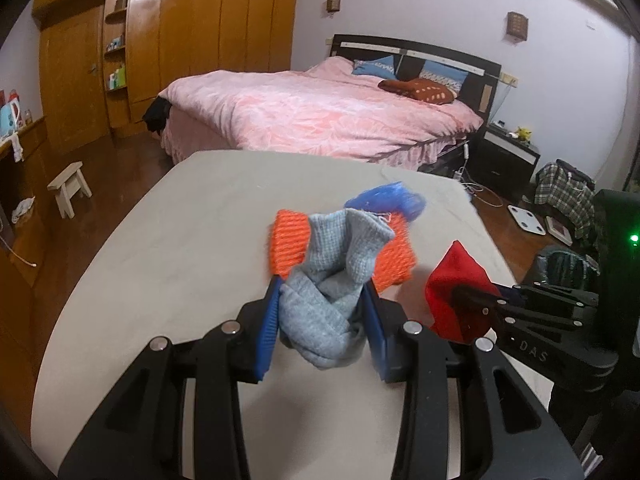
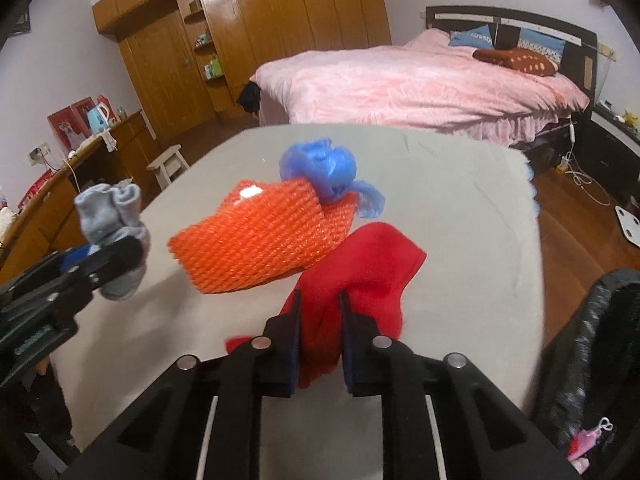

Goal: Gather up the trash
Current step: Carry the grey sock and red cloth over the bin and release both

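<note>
Gripping a grey cloth point(image 1: 328, 300), the left gripper point(image 1: 322, 320) and the right gripper point(image 2: 320, 340), clamped on a red cloth point(image 2: 356, 268), are mid-pickup above the worktop point(image 2: 460, 208); next, carry both toward the black bag point(image 2: 600, 340) at four o'clock.

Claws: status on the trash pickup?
Left claw shut on grey cloth. Right claw shut on red cloth. Orange mesh, blue bag remain on table.
</note>
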The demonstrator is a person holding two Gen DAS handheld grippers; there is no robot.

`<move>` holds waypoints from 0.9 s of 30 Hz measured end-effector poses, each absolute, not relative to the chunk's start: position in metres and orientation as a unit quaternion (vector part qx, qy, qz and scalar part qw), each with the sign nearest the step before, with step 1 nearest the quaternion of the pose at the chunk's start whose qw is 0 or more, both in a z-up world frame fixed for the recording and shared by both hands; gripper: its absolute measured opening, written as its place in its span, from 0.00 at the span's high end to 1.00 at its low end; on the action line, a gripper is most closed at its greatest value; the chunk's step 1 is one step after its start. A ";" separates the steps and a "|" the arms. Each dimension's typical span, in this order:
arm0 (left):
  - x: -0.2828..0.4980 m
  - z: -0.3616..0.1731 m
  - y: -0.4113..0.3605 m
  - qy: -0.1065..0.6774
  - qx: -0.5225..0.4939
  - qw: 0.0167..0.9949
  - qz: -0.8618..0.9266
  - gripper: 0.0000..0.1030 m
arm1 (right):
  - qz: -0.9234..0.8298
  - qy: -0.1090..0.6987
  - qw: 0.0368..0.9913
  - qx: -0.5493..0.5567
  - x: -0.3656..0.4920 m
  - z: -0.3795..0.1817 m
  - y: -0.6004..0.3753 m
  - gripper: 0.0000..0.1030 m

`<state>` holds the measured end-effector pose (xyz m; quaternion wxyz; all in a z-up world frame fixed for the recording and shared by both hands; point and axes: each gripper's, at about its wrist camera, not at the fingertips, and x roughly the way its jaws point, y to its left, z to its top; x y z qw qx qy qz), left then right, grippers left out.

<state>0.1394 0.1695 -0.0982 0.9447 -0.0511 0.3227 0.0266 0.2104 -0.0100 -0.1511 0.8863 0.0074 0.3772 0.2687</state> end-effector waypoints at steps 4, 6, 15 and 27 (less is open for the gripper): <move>0.133 -0.089 0.157 0.314 -0.050 0.948 0.014 0.64 | 0.272 0.366 0.890 0.014 0.198 -0.138 -0.019 0.84; 0.130 -0.085 0.150 0.311 -0.050 0.949 0.009 0.64 | 0.272 0.360 0.892 0.018 0.194 -0.131 -0.025 0.84; 0.122 -0.071 0.123 0.300 -0.043 0.953 -0.009 0.64 | 0.261 0.330 0.907 0.029 0.172 -0.104 -0.054 0.84; 0.117 -0.055 0.079 0.290 -0.032 0.955 -0.053 0.64 | 0.233 0.304 0.923 0.033 0.152 -0.081 -0.099 0.84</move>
